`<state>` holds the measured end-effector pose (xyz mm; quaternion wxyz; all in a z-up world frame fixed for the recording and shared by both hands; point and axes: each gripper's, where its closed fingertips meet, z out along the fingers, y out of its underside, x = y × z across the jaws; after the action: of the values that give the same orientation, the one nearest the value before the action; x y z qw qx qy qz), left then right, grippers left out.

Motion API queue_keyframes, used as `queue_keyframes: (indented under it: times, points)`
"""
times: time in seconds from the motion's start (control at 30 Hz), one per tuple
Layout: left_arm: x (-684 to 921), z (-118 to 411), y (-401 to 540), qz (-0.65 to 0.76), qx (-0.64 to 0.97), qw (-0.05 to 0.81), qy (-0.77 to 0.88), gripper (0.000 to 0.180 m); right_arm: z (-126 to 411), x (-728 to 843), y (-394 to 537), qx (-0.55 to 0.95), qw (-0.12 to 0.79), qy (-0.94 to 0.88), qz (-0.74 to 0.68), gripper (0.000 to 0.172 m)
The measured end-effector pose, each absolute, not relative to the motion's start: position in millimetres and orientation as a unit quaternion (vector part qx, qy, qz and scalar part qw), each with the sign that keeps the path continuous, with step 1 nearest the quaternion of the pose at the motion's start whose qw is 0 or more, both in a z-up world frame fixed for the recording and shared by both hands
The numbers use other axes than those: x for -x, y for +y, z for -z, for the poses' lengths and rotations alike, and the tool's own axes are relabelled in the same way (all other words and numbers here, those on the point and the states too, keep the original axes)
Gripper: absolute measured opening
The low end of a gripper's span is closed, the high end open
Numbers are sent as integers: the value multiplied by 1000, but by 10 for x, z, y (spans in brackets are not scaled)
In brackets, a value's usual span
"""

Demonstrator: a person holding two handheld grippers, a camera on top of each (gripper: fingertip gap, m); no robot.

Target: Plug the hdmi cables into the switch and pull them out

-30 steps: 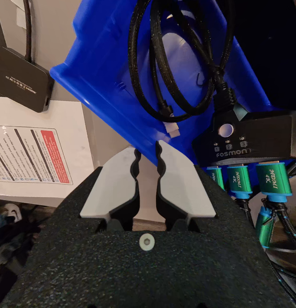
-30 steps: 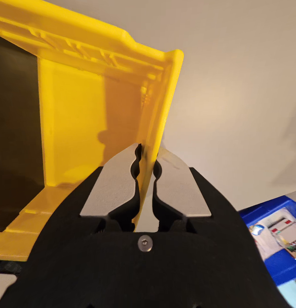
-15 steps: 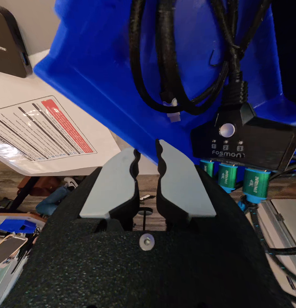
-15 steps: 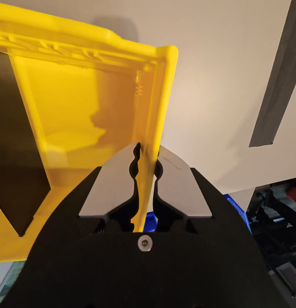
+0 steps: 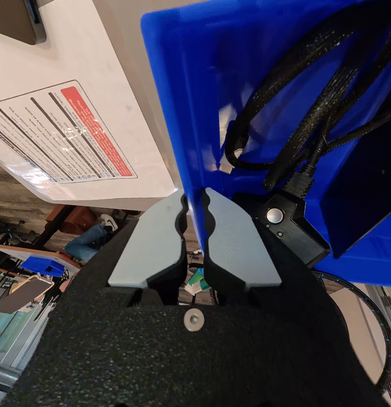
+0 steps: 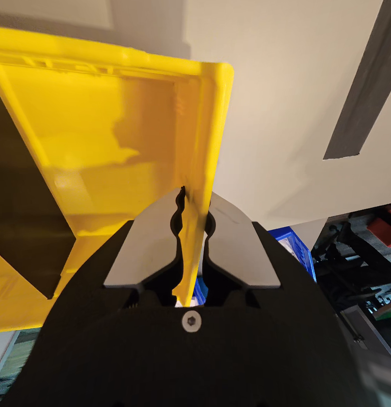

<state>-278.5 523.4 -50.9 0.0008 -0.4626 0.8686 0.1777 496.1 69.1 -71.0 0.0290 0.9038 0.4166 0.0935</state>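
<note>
The jaws of the left gripper [image 5: 195, 195] are closed on the thin side wall of a smooth blue plastic bin [image 5: 190, 88]; inside that wall lie braided black cables [image 5: 311, 92] and a black switch box [image 5: 285, 229]. The jaws of the right gripper [image 6: 195, 193] likewise clamp the upright wall of an empty yellow bin [image 6: 102, 132], which extends left of them.

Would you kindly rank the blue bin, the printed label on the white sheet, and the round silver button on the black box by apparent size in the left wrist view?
1. Blue bin, largest, though nearness to the camera inflates it.
2. Printed label.
3. Silver button, smallest.
</note>
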Motion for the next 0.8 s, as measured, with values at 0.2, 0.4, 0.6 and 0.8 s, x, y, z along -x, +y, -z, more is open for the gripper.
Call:
queue_keyframes:
  times: [0.2, 0.4, 0.6, 0.8]
  points:
    - [2782, 508, 5257, -187, 441, 9, 878, 12, 701, -4994, 779, -878, 36, 456, -139, 18]
    - [2745, 500, 5324, -217, 414, 33, 884, 14, 709, -5037, 861, -866, 55, 472, -155, 19]
    - [2716, 499, 5353, -224, 419, 56, 878, 14, 709, -5127, 932, -850, 69, 492, -176, 21]
    - [2717, 498, 5362, -225, 423, 64, 876, 15, 701, -5170, 1048, -846, 59, 495, -190, 22]
